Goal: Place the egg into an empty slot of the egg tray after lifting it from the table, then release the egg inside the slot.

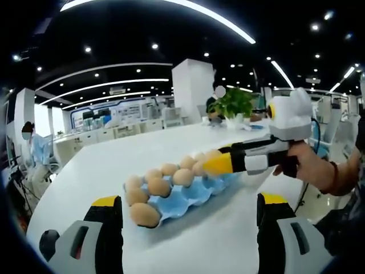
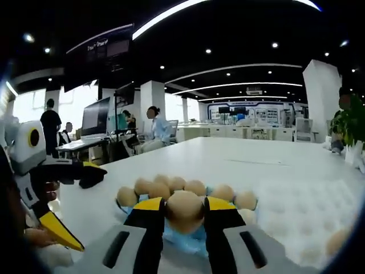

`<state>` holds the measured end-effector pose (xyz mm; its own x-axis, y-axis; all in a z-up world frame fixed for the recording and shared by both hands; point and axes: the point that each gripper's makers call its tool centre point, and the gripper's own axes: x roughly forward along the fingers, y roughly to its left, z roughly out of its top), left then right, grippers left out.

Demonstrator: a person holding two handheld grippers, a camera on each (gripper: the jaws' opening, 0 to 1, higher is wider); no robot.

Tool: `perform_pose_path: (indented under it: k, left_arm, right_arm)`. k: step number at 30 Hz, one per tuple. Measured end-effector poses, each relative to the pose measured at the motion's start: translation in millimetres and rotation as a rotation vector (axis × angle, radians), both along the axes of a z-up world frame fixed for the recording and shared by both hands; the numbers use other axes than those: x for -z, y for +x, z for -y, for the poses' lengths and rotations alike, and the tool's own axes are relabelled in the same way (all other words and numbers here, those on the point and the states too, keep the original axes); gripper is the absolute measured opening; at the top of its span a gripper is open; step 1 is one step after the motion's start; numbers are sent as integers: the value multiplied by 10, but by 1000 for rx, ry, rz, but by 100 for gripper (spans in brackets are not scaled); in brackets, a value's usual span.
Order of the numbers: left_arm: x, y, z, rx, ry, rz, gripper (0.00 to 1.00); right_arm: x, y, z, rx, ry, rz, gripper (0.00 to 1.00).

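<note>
Egg (image 2: 184, 211) sits clamped between my right gripper (image 2: 183, 212) jaws, bottom centre of the right gripper view, directly over the tray (image 2: 188, 240) near edge. My left gripper (image 1: 188, 214) hangs released, tray ahead at centre frame.

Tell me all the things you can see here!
Egg tray: one, blue, on the white table, with tan eggs in its slots.
Held egg: one, tan, between the right tool's jaws above the tray.
Potted plant: one, green, at the table's far end.
People: several, at desks in the background.
Right tool: white, black and yellow, over the tray, shut on the held egg.
Left tool: same colours, jaws apart, holding nothing.
</note>
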<state>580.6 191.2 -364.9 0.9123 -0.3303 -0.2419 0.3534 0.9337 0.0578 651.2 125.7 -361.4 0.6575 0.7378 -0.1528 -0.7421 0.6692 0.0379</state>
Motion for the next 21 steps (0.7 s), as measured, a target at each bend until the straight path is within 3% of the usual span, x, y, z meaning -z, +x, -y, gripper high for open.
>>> perform_pose_path:
  k: [14,21]
  left_arm:
    - [29,25,-6,15,-11,-14,100]
    - [44,32,-14,24,-2,-20,100]
  right_arm:
    - [52,-127,-497,-182,-20,1,28]
    - [101,-151,-660,-223,-35,2,28]
